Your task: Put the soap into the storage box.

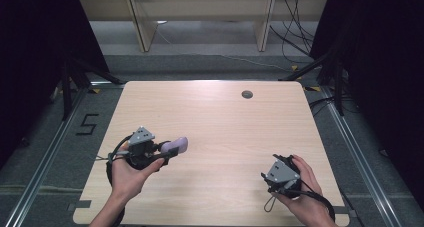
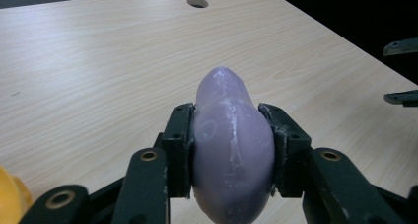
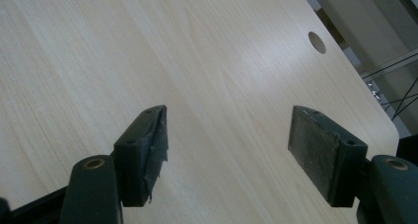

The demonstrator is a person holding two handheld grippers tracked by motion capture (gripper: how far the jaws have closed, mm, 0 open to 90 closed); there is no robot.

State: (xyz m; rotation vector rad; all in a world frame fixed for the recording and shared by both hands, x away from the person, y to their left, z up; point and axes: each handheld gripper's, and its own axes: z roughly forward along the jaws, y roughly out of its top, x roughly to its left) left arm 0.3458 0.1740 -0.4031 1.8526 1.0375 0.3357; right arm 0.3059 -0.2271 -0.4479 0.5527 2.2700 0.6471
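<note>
A smooth, pale purple egg-shaped object (chalky white scuffs along its ridge) sits pinched between the left gripper pads, held above the light woodgrain table. The right gripper rests low, jaws spread, nothing between.

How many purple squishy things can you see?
1. The purple egg-shaped thing is squeezed between the jaws of the left gripper, over the left part of the table.
</note>
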